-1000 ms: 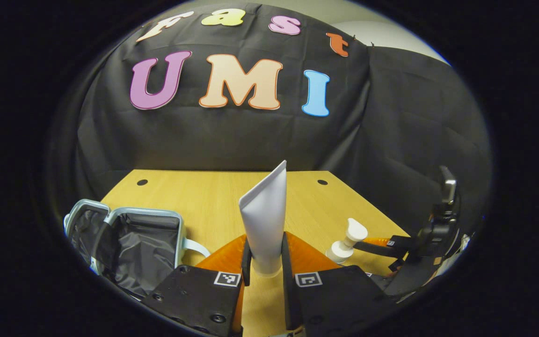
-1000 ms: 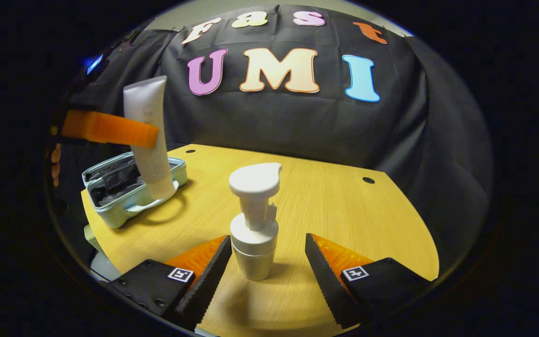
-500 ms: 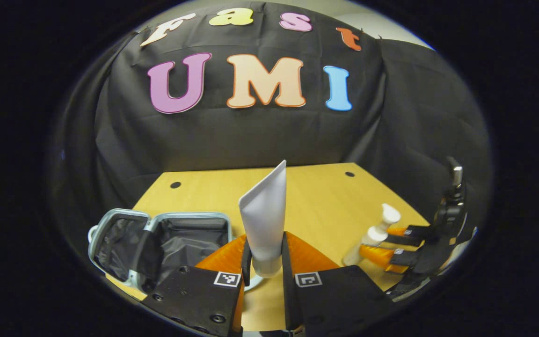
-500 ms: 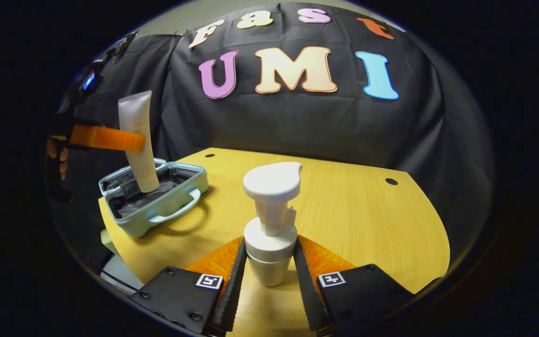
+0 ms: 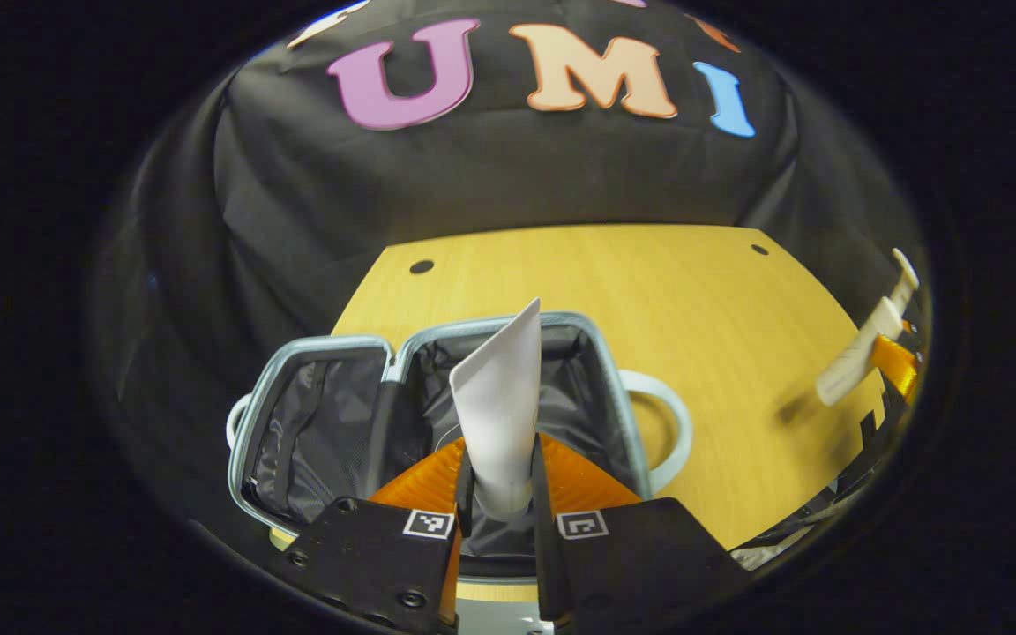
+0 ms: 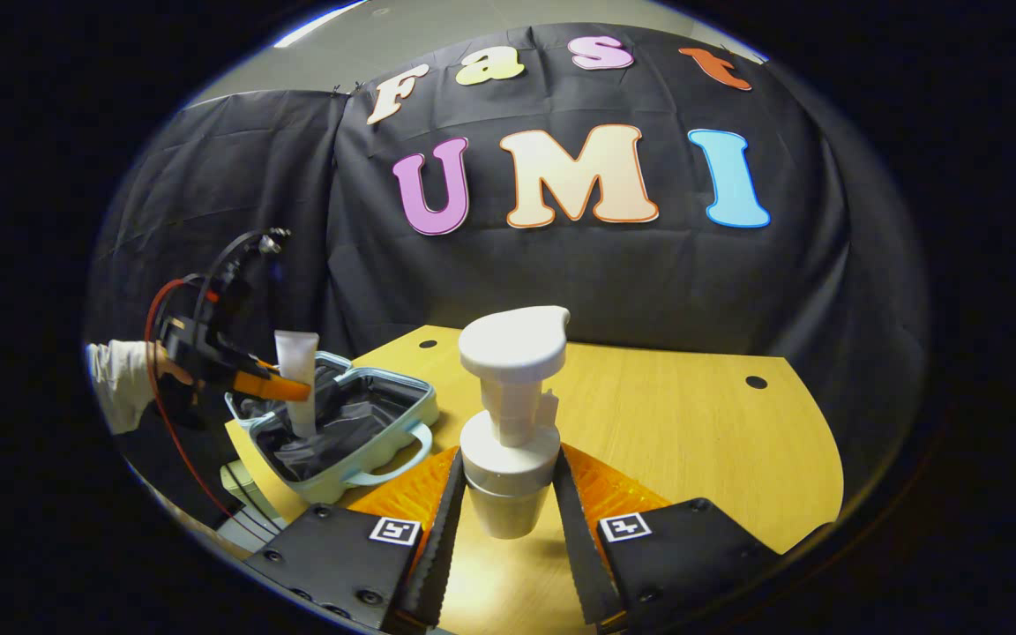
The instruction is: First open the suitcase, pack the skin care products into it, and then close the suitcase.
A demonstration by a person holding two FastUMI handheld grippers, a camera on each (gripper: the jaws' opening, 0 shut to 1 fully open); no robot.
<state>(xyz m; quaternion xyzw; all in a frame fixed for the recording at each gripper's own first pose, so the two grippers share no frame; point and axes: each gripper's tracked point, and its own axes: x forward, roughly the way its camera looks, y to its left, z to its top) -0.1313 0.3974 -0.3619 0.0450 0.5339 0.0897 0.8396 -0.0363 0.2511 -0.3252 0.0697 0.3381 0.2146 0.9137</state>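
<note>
Tabletop suitcase (image 5: 623,414); tube (image 5: 499,397) upright.

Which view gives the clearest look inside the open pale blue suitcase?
The left gripper view: it looks down into the pale blue suitcase, showing both dark-lined halves, with the white tube held above them. The right gripper view shows the suitcase small, from the side, its lining only partly seen.

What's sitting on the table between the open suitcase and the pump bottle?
Nothing: in the right gripper view, bare table runs between the suitcase and the pump bottle.
</note>
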